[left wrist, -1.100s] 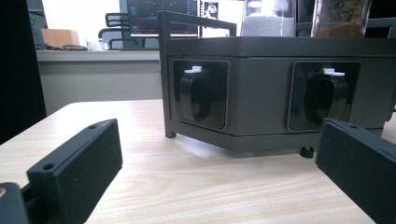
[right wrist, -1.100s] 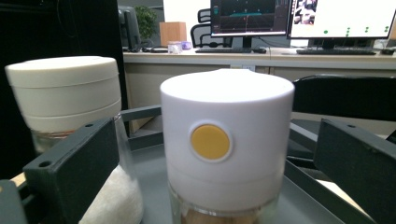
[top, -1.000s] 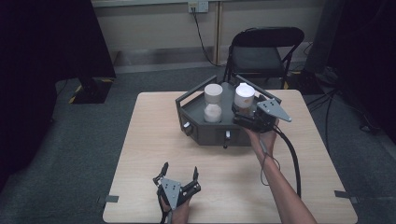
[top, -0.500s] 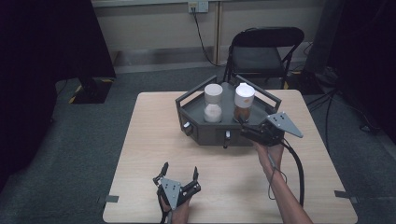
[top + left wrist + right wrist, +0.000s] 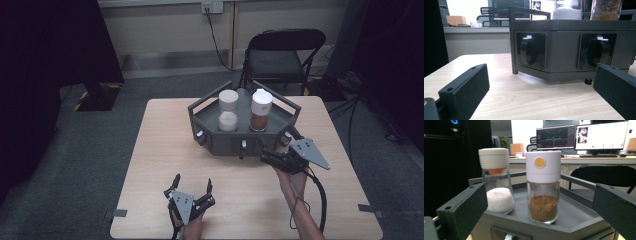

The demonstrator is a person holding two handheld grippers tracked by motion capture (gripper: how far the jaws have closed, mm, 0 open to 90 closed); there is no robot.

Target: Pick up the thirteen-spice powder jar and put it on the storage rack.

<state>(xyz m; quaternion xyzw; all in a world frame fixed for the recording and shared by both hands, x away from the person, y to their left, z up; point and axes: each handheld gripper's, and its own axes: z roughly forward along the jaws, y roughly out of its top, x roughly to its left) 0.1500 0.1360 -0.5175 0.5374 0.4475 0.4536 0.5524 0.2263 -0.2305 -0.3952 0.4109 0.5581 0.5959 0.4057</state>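
My right gripper hangs with jaws spread wide and empty, just before the front edge of the tray. On the tray stand two jars: the brown jar, about a third full of brown powder, and beside it the white jar holding white grains. My left gripper rests released near the table edge, well apart from the tray. A chair stands behind.

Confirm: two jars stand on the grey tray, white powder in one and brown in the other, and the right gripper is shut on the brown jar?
Not quite. The right gripper is open and holds nothing; the right gripper view shows its jaws spread wide, short of the brown jar. Both it and the white-powder jar do stand on the grey tray.
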